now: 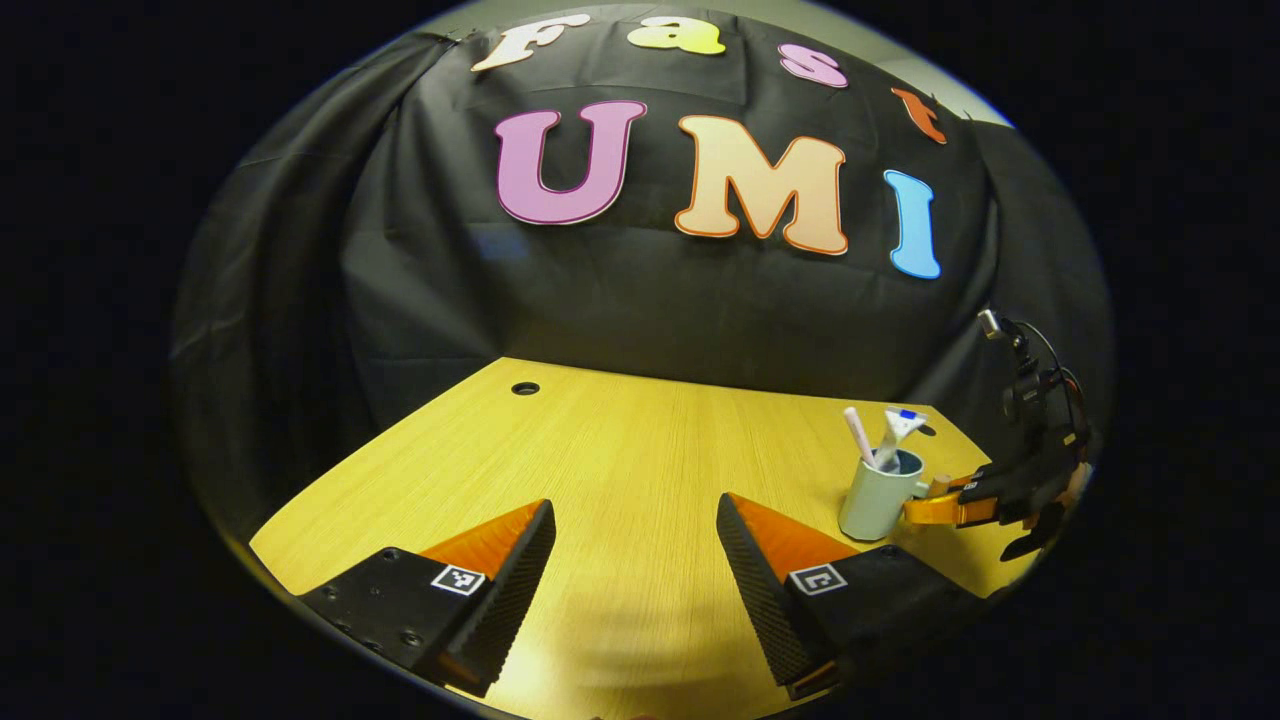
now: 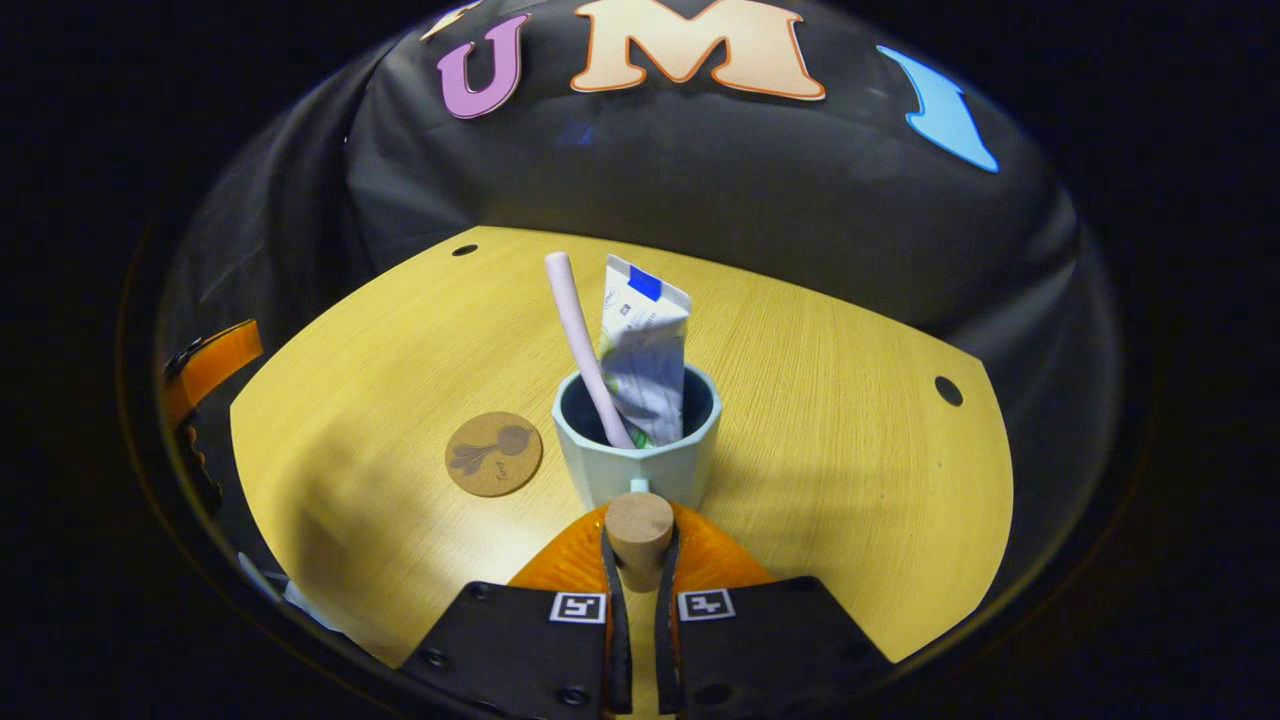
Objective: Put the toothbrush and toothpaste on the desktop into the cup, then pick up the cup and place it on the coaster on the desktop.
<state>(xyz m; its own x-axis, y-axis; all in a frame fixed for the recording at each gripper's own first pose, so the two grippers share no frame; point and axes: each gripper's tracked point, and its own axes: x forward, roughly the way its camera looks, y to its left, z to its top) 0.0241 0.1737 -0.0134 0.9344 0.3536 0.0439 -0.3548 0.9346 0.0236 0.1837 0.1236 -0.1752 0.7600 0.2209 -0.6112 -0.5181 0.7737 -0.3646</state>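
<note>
With toothbrush (image 2: 580, 340) and toothpaste (image 2: 645, 350) already in the cup (image 2: 640, 465), we had the right gripper (image 2: 640, 545) clamped on its wooden handle (image 2: 640, 530); left gripper (image 1: 635, 560) sat spread wide, holding nothing. Next we judged: lift and carry to the coaster (image 2: 493, 453), at nine o'clock just beside the cup, staying upright.

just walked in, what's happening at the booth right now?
Toothbrush and toothpaste already stand in the cup. The right tool is shut on the cup's wooden handle, with the cup on the desktop to the right of the coaster, not on it yet. The left tool is open and holds nothing, off to the side.
</note>
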